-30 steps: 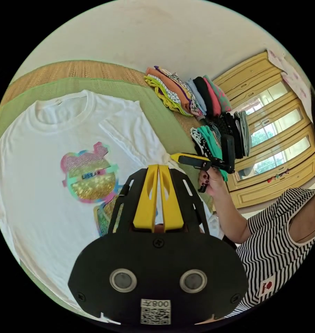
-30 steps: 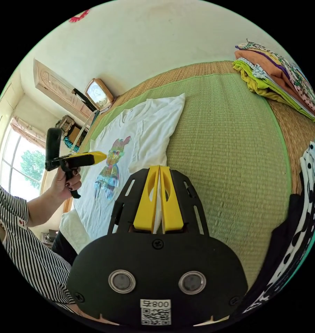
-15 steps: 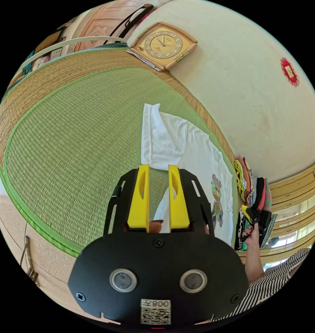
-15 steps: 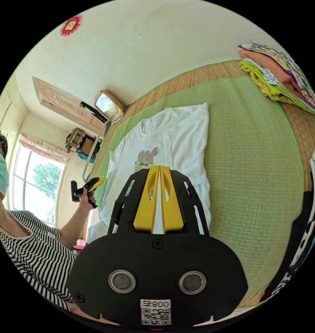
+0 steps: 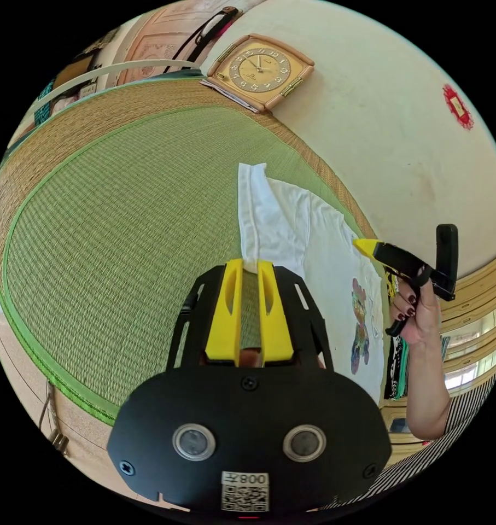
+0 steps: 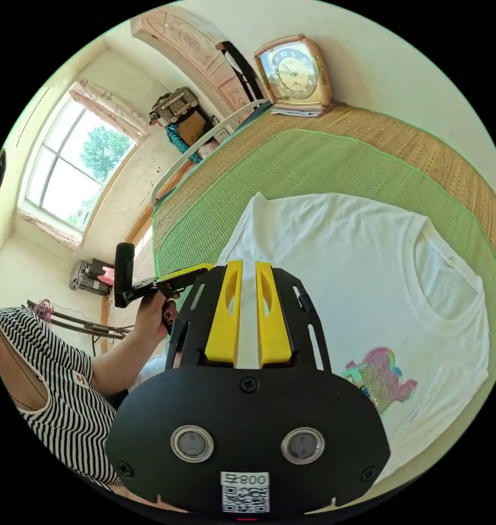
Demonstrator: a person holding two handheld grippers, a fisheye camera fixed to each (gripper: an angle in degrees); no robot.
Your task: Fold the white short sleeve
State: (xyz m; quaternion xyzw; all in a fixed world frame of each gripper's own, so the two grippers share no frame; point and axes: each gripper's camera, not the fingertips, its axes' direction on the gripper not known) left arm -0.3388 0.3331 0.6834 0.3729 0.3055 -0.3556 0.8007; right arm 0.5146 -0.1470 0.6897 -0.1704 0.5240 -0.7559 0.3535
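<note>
- Your white shirt point(image 6: 362, 273) lies flat on the green mat point(image 5: 122, 229), printed side up, collar toward the wall side.
- Your left hand-held gripper point(image 5: 250, 268) has its jaws a little apart, tips right at the shirt's near edge; cloth sits at the tips but I can't tell if it's pinched.
- Your right hand-held gripper point(image 6: 248, 268) hangs over the shirt with its jaws slightly apart, nothing between them.
- In the left gripper view your right hand point(image 5: 417, 317) holds that gripper raised above the shirt's print point(image 5: 361, 322).
- A clock point(image 5: 258, 68) leans on the wall past the mat.
</note>
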